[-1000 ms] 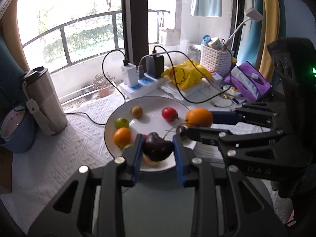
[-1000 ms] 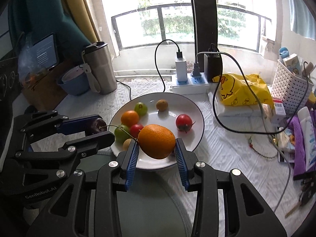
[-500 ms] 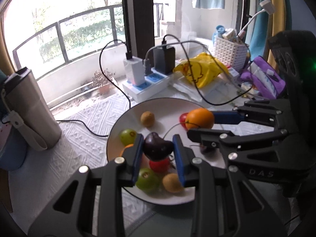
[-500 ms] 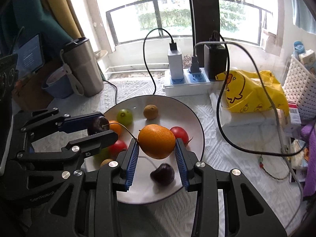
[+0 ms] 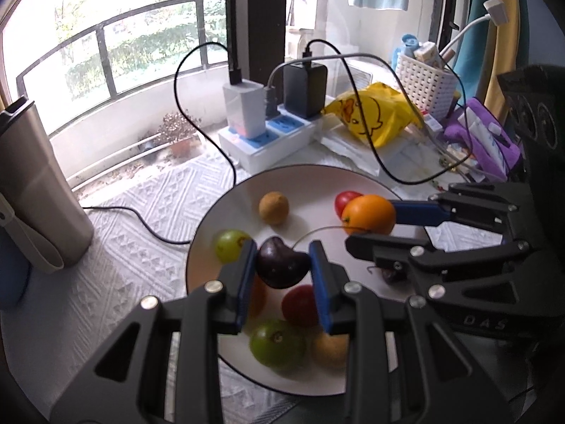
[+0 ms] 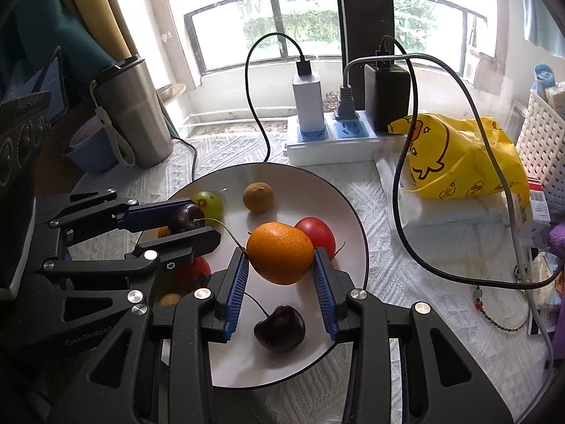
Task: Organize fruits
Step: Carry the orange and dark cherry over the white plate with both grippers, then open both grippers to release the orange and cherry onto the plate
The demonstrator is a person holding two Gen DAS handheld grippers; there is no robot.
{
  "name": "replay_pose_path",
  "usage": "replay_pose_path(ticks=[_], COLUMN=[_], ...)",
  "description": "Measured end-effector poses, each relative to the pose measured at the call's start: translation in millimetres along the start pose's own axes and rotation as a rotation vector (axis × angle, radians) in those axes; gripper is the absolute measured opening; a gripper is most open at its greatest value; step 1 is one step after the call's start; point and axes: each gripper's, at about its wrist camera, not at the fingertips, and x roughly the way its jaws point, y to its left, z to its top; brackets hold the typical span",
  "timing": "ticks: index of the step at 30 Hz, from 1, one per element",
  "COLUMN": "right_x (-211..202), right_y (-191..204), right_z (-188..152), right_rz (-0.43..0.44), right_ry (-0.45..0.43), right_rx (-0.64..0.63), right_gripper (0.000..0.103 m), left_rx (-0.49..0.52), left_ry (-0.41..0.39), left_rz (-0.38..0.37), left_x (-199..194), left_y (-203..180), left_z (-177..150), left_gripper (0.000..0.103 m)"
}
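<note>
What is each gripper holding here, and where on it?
Left gripper clamps a dark cherry by its sides. Right gripper clamps an orange across its middle.

The tabletop (image 6: 406, 265) wears a white patterned cloth. On it lie a plate (image 6: 353, 219) at near centre, a power strip (image 6: 328, 141) beyond it, a steel tumbler (image 6: 137, 113) and blue cup (image 6: 91, 148) far left, and a yellow bag (image 6: 459, 155) and white basket (image 6: 540, 134) right.
</note>
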Motion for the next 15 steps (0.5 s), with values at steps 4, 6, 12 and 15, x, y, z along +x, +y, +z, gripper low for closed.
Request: replay_pose_path(ticks=[4, 6, 12, 15], right_x=[0.4, -0.3, -1.4, -2.5], right_y=[0.1, 0.6, 0.5, 0.9], right_z=[-0.2, -0.4, -1.8, -2.9], right_rz=[-0.011, -0.016, -0.029, -0.042], right_ry=[0.001, 0.001, 0.008, 0.014], right_rx=[0.008, 0.009, 0.018, 0.021], right_gripper=[0.039, 0.039, 0.041, 0.047], left_rx=[0.006, 0.001, -0.002, -0.008], left_ry=[0.008, 0.006, -0.001, -0.004], left_rz=[0.015, 0.018, 0.020, 0.021], left_x=[0.1, -1.7, -8.6, -13.3], left_y=[-1.2, -1.4, -3.7, -5.2], left_z=[0.5, 0.3, 1.0, 0.4], left_gripper=[0.032, 0.032, 0.033, 0.033])
